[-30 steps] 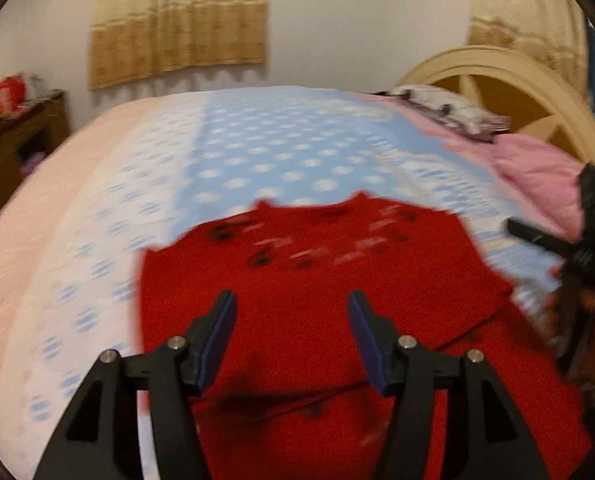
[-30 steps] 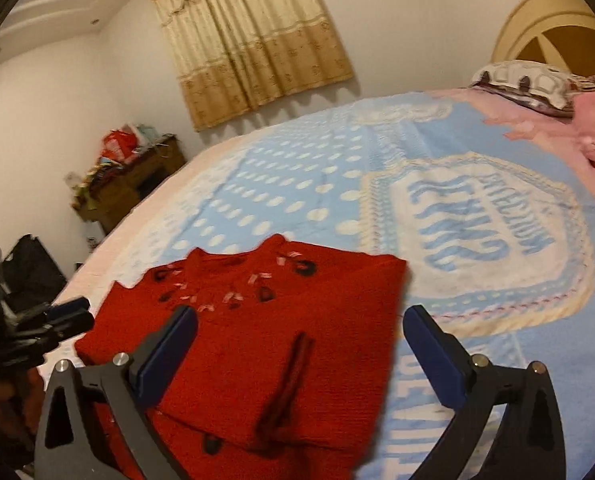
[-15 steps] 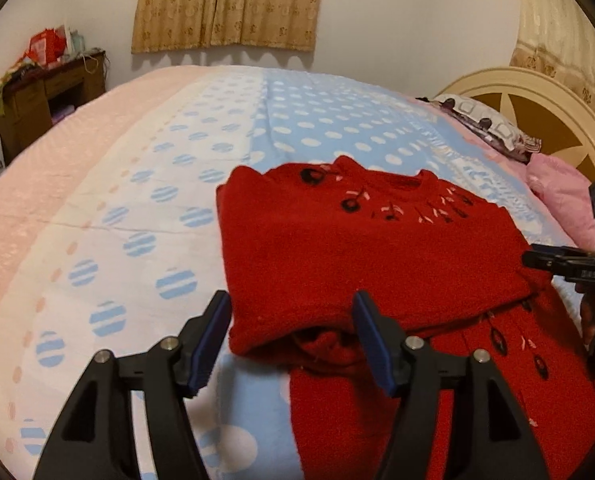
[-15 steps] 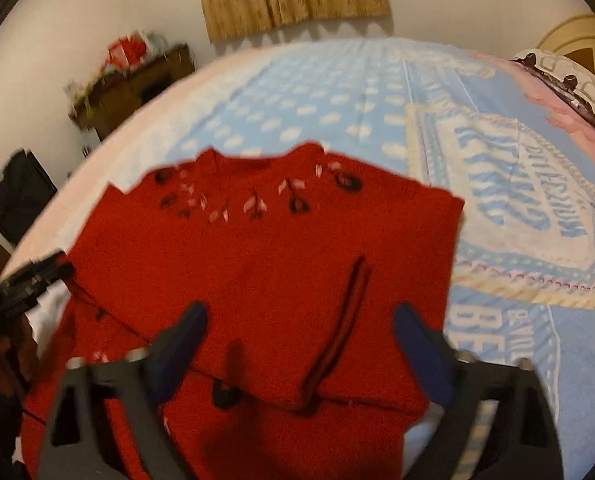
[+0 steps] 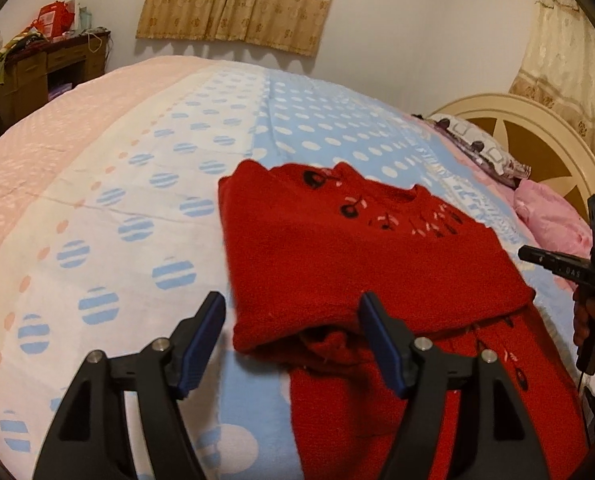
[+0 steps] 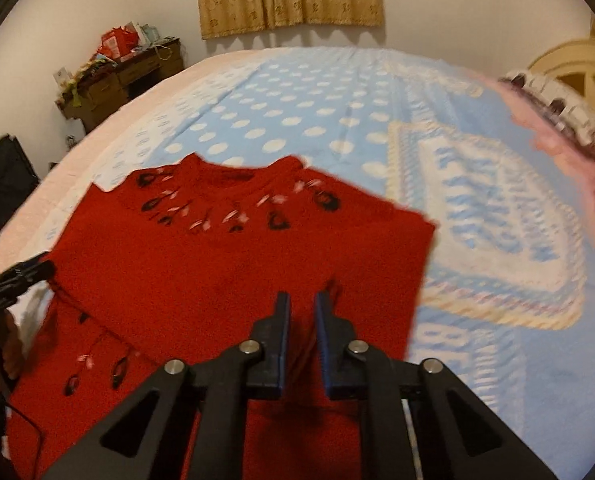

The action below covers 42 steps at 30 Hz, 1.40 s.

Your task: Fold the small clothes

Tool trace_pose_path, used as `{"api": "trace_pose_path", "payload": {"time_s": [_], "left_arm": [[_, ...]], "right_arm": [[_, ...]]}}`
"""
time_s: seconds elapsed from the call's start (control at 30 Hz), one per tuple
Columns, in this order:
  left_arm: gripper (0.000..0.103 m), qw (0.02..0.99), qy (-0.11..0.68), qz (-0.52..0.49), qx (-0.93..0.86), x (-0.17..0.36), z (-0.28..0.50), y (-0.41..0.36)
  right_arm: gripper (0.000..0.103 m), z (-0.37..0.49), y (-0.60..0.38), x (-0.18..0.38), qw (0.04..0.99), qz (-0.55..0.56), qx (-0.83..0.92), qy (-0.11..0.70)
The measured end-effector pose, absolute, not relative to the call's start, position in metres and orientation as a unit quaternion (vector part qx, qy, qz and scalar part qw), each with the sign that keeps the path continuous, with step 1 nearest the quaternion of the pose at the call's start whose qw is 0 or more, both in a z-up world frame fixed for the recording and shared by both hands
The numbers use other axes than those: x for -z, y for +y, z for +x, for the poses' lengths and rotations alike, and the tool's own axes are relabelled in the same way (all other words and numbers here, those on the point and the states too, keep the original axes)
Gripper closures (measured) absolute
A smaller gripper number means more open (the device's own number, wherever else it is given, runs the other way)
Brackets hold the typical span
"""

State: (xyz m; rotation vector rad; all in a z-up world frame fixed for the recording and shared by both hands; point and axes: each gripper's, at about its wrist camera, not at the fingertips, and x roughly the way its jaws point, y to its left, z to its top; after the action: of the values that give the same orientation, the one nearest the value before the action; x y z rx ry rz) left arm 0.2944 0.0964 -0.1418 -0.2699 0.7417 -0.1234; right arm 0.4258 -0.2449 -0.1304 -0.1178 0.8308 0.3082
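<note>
Lying on the blue, white-dotted bedspread (image 5: 305,128), the red knitted sweater with dark embroidered flowers round its neck (image 5: 357,256) is partly folded: its upper part sits doubled over the lower part, which trails toward the near edge. From the left wrist view, the left gripper (image 5: 293,340) hovers with its blue-padded jaws spread wide and holding nothing, their tips near the left corner of the fold. From the right wrist view, the right gripper (image 6: 302,316) has its jaws drawn close with only a narrow gap between them, low over the sweater's right half beside a raised ridge of knit; whether any cloth is pinched there I cannot tell, since the view is blurred. The step in hand looks like taking hold for another fold, with the body halved and a second fold to come. Next, the left gripper likely needs to come down and close on the fold's near left edge, so both sides lift together and the layers stay aligned
</note>
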Motion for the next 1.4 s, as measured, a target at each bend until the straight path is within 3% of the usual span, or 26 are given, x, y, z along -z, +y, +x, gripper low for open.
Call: {"api": "trace_pose_path", "payload": {"time_s": [0.23,0.3,0.33,0.37,0.6,0.63,0.7,0.73,0.77,0.9,1.13,1.27,1.4], "left_arm": [[0.023,0.923,0.355,-0.134,0.062,0.141,0.294,0.097],[0.023,0.923,0.355,-0.133,0.064,0.141,0.294,0.097],[0.023,0.923,0.355,-0.134,0.066,0.142,0.295,0.097],[0.023,0.922,0.357,-0.135,0.067,0.143,0.295,0.097],[0.023,0.92,0.359,-0.142,0.068,0.146,0.295,0.099],[0.023,0.92,0.359,-0.143,0.067,0.146,0.295,0.099],[0.023,0.92,0.358,-0.145,0.066,0.146,0.294,0.1],[0.023,0.921,0.356,-0.147,0.066,0.145,0.293,0.101],[0.023,0.922,0.351,-0.152,0.065,0.144,0.292,0.103],[0.013,0.923,0.341,-0.168,0.06,0.143,0.29,0.11],[0.012,0.922,0.35,-0.155,0.06,0.144,0.293,0.104],[0.011,0.918,0.365,-0.15,0.051,0.149,0.297,0.104],[0.011,0.929,0.325,-0.166,0.059,0.137,0.285,0.11]], "right_arm": [[0.089,0.435,-0.261,0.133,0.885,0.01,-0.174,0.432],[0.058,0.435,-0.257,0.138,0.885,-0.006,-0.165,0.435],[0.022,0.435,-0.256,0.14,0.883,0.0,-0.171,0.437],[0.013,0.435,-0.255,0.141,0.88,0.013,-0.184,0.438],[0.013,0.436,-0.24,0.147,0.88,-0.006,-0.169,0.445],[0.019,0.437,-0.237,0.15,0.878,-0.012,-0.166,0.45],[0.051,0.441,-0.231,0.158,0.866,-0.015,-0.176,0.468],[0.076,0.441,-0.229,0.162,0.863,-0.019,-0.177,0.473],[0.092,0.441,-0.226,0.165,0.861,-0.027,-0.18,0.475],[0.093,0.432,-0.226,0.15,0.878,-0.046,-0.171,0.445],[0.094,0.429,-0.247,0.112,0.901,-0.104,-0.119,0.404],[0.094,0.439,-0.259,0.134,0.885,-0.085,-0.125,0.44],[0.094,0.441,-0.263,0.158,0.879,-0.098,-0.105,0.455]]}}
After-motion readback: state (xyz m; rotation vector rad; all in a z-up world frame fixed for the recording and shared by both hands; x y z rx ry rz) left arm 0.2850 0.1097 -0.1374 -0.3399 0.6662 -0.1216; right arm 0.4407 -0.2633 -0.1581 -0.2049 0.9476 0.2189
